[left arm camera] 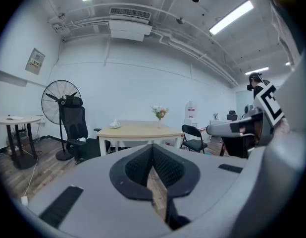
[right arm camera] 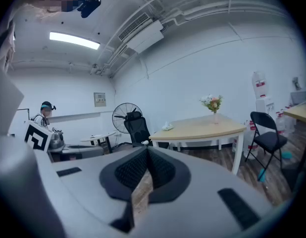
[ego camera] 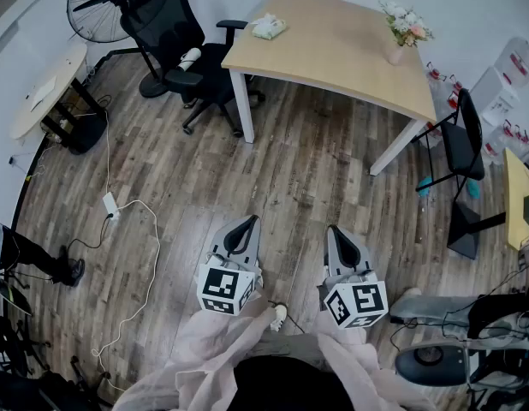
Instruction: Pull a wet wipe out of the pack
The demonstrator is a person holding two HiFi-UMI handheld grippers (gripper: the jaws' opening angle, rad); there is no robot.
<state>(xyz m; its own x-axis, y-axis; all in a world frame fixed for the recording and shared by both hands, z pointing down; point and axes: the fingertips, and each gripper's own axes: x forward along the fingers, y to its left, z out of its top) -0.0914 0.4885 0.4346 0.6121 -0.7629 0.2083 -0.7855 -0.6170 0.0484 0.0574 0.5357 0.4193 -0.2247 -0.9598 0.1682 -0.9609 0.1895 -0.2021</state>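
Observation:
The wet wipe pack (ego camera: 269,27) lies on the far left corner of a light wooden table (ego camera: 333,54), well ahead of me. It shows small in the left gripper view as a pale pack (left arm camera: 114,124) and in the right gripper view as the same pack (right arm camera: 167,127). My left gripper (ego camera: 245,223) and right gripper (ego camera: 337,231) hang side by side over the wood floor, close to my body and far from the table. Both are shut with nothing between the jaws, as the left gripper (left arm camera: 153,148) and right gripper (right arm camera: 147,150) show in their own views.
A vase of flowers (ego camera: 403,31) stands on the table's right end. A black office chair (ego camera: 183,45) and a floor fan (ego camera: 100,5) are to the table's left, a folding chair (ego camera: 463,144) to its right. A white cable and power strip (ego camera: 111,205) lie on the floor at left.

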